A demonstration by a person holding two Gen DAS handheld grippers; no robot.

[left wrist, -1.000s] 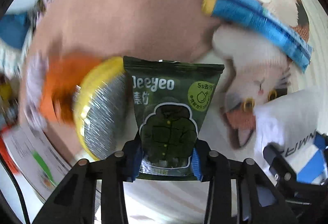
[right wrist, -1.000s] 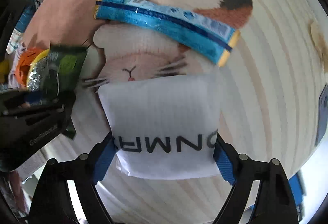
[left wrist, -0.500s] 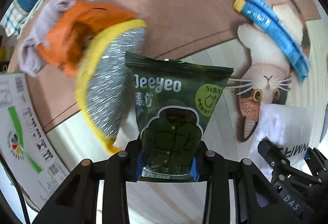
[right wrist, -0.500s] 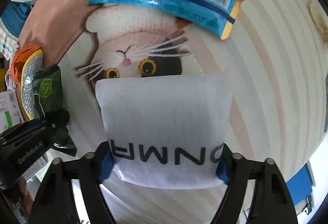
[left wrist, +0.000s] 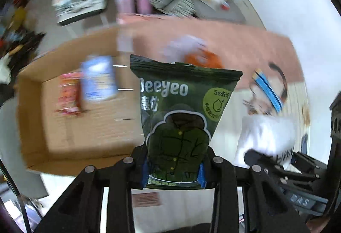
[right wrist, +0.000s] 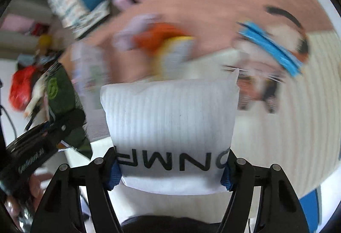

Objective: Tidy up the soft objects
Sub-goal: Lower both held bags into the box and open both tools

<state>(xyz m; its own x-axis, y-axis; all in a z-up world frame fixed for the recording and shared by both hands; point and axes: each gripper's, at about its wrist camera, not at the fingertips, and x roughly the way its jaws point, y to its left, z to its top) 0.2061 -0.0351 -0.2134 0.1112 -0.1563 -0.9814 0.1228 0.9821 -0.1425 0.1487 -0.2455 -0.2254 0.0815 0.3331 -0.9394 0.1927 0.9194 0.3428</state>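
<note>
Left gripper [left wrist: 173,171] clamped on the green pouch [left wrist: 181,117], held upright in air, just right of the open cardboard box [left wrist: 70,126]. Box contents: blue-white packet [left wrist: 98,81] and red packet [left wrist: 69,94], on its floor toward the far wall. Right gripper [right wrist: 171,171] clamped on white pouch [right wrist: 170,126], above the cat-print mat [right wrist: 298,126].

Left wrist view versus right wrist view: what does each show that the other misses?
Only the left wrist view shows the open brown cardboard box with two blurred packets inside. Only the right wrist view shows the red plastic bag at far left. Both show the dark green Deeyeo pouch clamped in the left gripper, the white ribbed packet in the right gripper, and the blue tube pack on the cat-print mat.
</note>
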